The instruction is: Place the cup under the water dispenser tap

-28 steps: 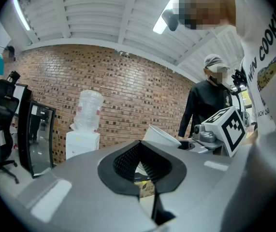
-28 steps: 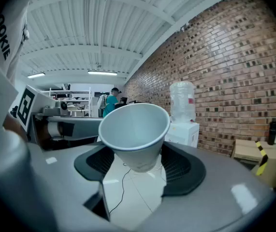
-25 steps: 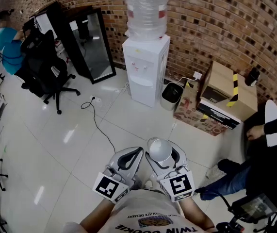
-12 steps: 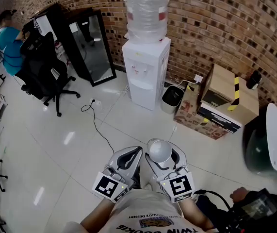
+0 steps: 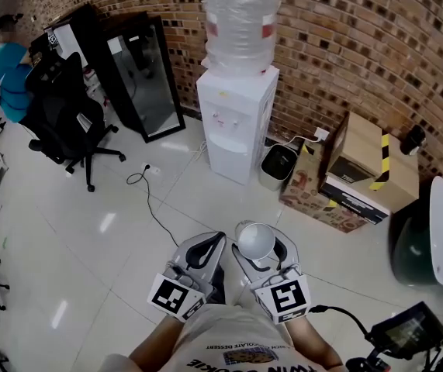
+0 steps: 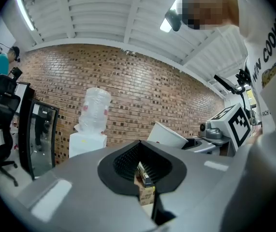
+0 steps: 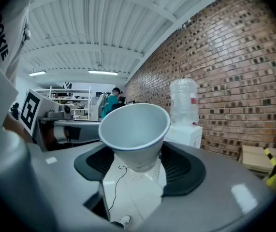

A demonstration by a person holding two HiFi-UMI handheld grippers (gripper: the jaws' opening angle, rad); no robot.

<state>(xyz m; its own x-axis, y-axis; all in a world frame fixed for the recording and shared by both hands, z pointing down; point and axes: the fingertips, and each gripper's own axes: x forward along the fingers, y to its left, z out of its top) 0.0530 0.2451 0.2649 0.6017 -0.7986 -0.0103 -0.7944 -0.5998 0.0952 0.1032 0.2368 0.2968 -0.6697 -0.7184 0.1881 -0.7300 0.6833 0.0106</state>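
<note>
The person's shirt (image 6: 268, 57) reads "WIN COOK", partly cut off.

In the head view the water dispenser's (image 5: 237, 130) taps (image 5: 225, 119) are too small to tell apart, the top of its bottle (image 5: 240, 22) is cut off by the upper edge, and the cup's (image 5: 256, 240) foot is hidden between the jaws of the right tongs (image 5: 259, 248). In the left gripper view the left tongs (image 6: 142, 166) cover the dispenser's base and all but a sliver of a cardboard box (image 6: 146, 193). The person in teal (image 5: 5, 64) is cut off by the head view's left edge.
</note>
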